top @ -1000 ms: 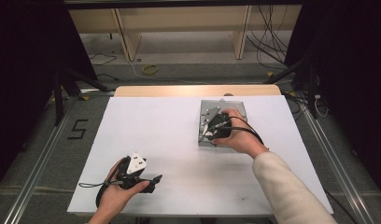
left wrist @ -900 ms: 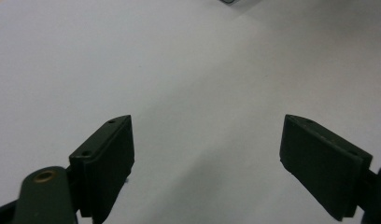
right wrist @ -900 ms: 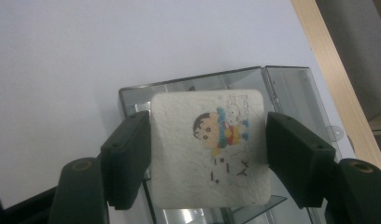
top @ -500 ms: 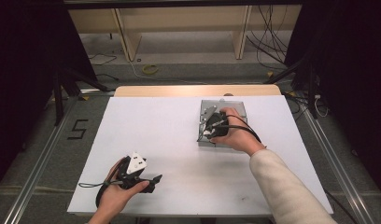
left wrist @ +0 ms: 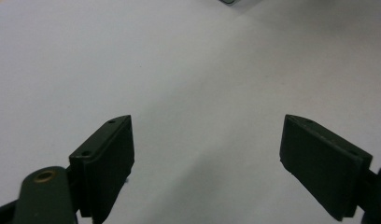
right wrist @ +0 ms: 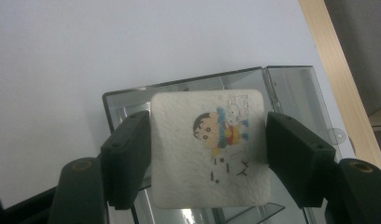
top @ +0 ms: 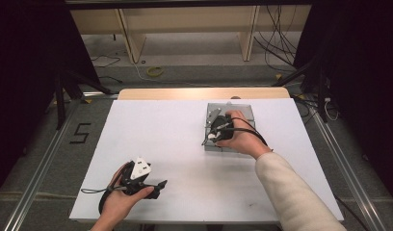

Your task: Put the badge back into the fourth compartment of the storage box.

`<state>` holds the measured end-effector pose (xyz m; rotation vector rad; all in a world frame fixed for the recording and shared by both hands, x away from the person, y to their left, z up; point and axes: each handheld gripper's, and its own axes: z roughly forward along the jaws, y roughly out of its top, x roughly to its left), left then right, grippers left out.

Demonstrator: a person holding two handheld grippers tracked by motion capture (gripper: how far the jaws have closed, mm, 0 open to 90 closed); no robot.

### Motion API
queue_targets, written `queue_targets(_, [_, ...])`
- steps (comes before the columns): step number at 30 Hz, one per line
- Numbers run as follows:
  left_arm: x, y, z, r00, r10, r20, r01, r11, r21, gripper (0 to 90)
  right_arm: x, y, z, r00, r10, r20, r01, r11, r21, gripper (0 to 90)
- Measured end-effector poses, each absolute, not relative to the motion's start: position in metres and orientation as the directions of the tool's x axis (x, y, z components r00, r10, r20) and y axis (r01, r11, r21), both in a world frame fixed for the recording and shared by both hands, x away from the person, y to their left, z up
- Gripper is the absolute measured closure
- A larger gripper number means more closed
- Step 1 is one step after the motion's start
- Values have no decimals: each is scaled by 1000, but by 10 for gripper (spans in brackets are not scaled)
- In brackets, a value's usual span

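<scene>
A white square towel pad [right wrist: 198, 158] with a cartoon print sits between the jaws of my right gripper [right wrist: 208, 128], whose pads press on its two sides. It hangs just above an open clear plastic case [right wrist: 291, 84]. From the high view, my right gripper [top: 215, 131] is over that case [top: 245, 111] at the table's far right. My left gripper [top: 162, 184] rests near the front left edge, pointing right. Its jaws stand wide apart [left wrist: 207, 128] over bare white table, with nothing between them.
A white table top [top: 161, 130] spreads between the two hands. A wooden strip [top: 185, 93] runs along its far edge. A corner of the clear case [left wrist: 228, 2] shows at the top of the left gripper view. Cables and shelf legs lie on the floor beyond.
My right hand has edged slightly to the left over the case, still holding the towel pad. The left hand has stayed where it was.
</scene>
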<state>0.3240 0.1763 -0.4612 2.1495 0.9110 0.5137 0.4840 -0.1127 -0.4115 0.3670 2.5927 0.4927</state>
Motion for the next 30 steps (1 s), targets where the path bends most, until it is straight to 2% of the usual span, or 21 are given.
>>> queue_targets(30, [324,176,-461,668,740,75,445,-479,757,172,493,-106,-425,-861,309,-405,171,924,341,335])
